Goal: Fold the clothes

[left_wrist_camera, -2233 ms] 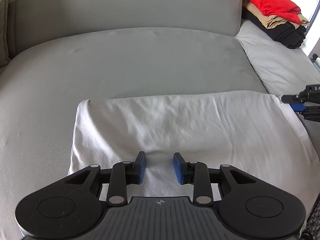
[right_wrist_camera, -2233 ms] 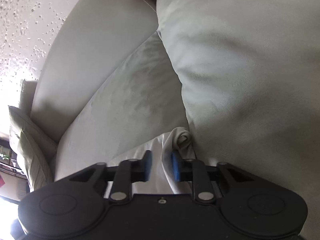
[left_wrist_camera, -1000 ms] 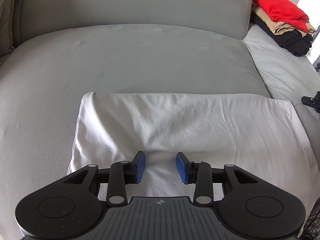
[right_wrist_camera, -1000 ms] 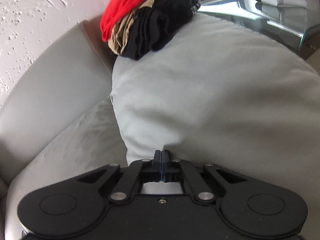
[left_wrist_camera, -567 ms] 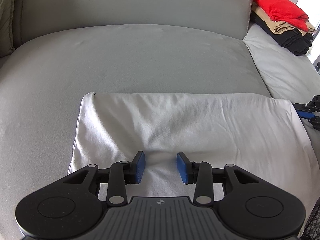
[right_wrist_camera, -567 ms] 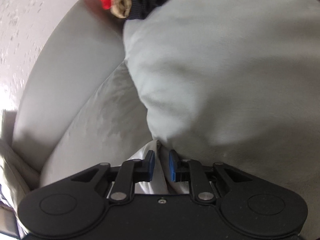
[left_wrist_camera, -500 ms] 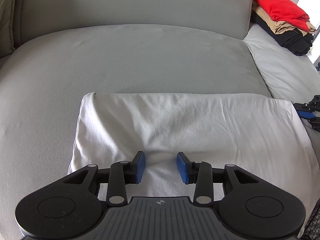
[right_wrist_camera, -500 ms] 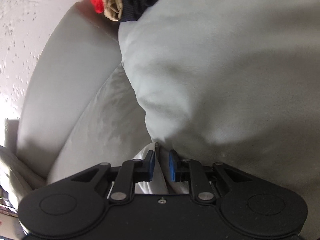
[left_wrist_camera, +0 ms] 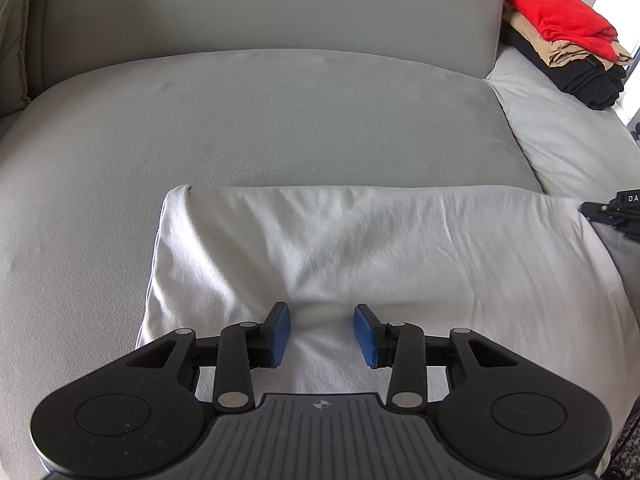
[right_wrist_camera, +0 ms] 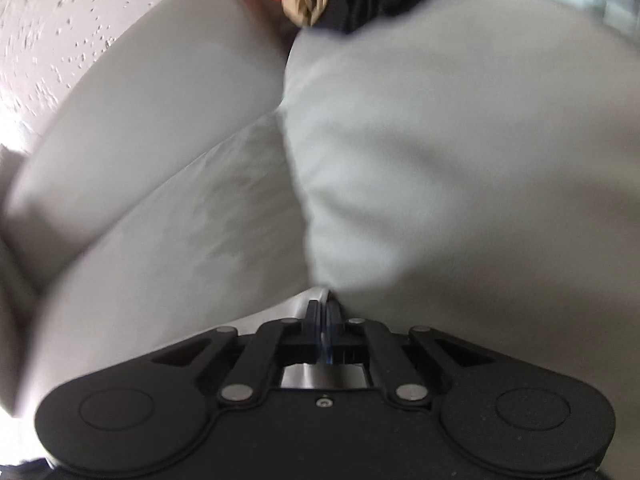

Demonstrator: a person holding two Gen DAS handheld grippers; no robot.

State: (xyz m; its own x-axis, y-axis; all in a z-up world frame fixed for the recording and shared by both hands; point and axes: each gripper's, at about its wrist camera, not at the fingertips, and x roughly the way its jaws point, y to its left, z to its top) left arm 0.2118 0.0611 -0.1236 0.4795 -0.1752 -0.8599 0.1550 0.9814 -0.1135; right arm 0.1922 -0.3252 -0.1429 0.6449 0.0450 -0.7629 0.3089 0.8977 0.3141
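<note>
The white garment [left_wrist_camera: 360,256] lies folded into a wide band across the front of the grey sofa seat [left_wrist_camera: 260,120]. Its far edge runs nearly straight, its left end is a soft rounded fold, and shallow creases fan out from the near middle, where the cloth dips slightly. Fine diagonal wrinkles cover its right half.

The left tongs [left_wrist_camera: 322,334] hover at 6 o'clock over the near edge of the garment, blue pads wide apart with nothing between them. The right tongs [left_wrist_camera: 612,212] reach the garment's right corner at 3 o'clock. In the blurred right wrist view, the right tongs [right_wrist_camera: 323,328] are pressed together, and a sliver of white cloth [right_wrist_camera: 296,304] shows at their tips; whether they grip it I cannot tell.

At 1 o'clock, a stack of clothes [left_wrist_camera: 560,52] sits on the neighbouring cushion [left_wrist_camera: 552,140]: red on top, tan beneath, black lowest.
</note>
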